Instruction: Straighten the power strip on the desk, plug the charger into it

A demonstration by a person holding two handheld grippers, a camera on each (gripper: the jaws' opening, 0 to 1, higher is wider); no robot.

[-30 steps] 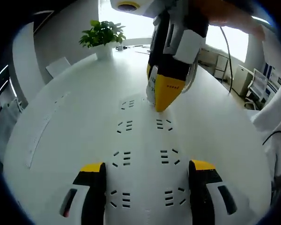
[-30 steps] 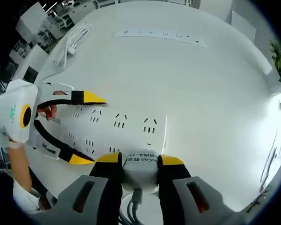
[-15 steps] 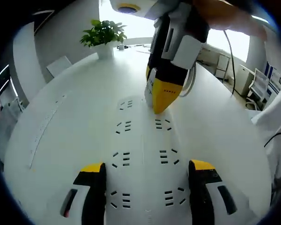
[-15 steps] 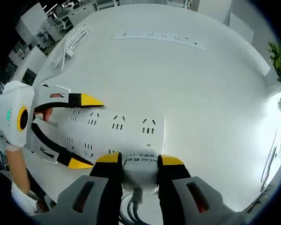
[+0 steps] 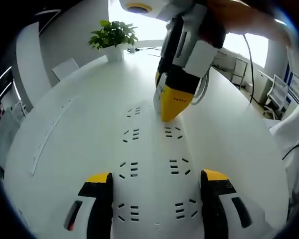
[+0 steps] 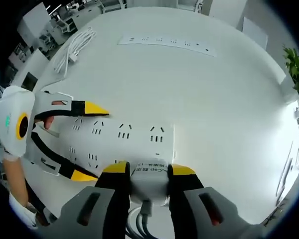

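1. A white power strip (image 5: pixel 152 169) lies flat on the white bench (image 5: pixel 79 124), running forward between the wide-spread jaws of the left tool (image 5: pixel 154 191); the jaws straddle its near end without visibly gripping it.
2. The right tool (image 6: pixel 148 172) is clamped on a white charger (image 6: pixel 149 180), held just above the strip's far sockets; its cable (image 6: pixel 139 221) trails back beneath the jaws.
3. Ahead of the left tool, a potted plant (image 5: pixel 113 37) holds green leaves in a white pot.
4. Beyond the right tool, a second power strip (image 6: pixel 164 42) and a coiled white cable (image 6: pixel 74 47) lie well apart.
5. Since half a second ago, little has changed; the charger hangs at about the same sockets.
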